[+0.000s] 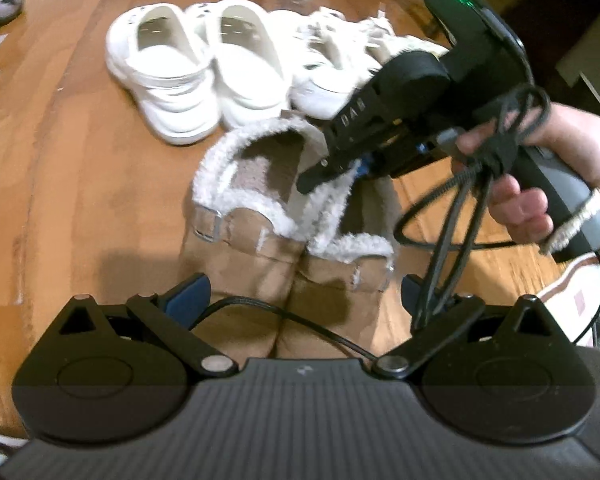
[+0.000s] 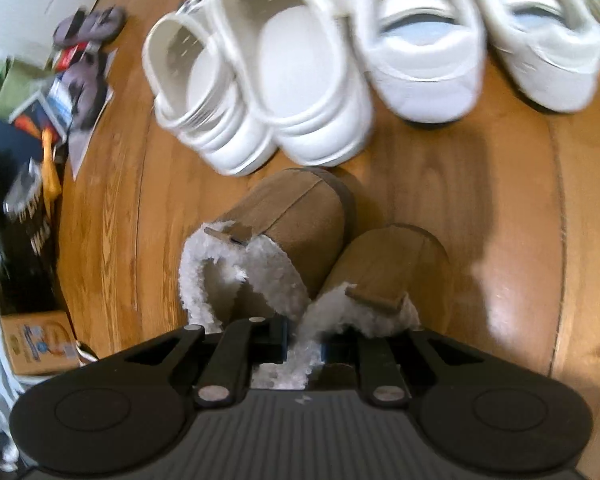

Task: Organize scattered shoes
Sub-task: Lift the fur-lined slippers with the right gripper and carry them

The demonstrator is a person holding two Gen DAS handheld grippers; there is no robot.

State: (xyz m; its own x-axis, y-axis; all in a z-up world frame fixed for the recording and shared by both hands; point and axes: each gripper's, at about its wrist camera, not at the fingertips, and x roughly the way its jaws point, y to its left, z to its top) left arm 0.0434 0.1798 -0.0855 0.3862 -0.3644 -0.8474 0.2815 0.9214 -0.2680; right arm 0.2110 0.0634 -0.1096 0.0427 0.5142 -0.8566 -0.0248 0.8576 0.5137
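A pair of tan slippers with white fleece lining stands side by side on the wooden floor. My right gripper, held by a hand, is shut on the fleece edge where the two slippers meet. My left gripper is open, its blue pads spread on either side of the slippers' toes without touching them. Beyond the slippers a pair of white clogs and a pair of white sneakers stand in a row.
Books, papers and a cardboard box crowd the floor's left edge in the right wrist view. Grey sandals lie at the far left. Black cables hang from the right gripper. A white bag and furniture sit on the right.
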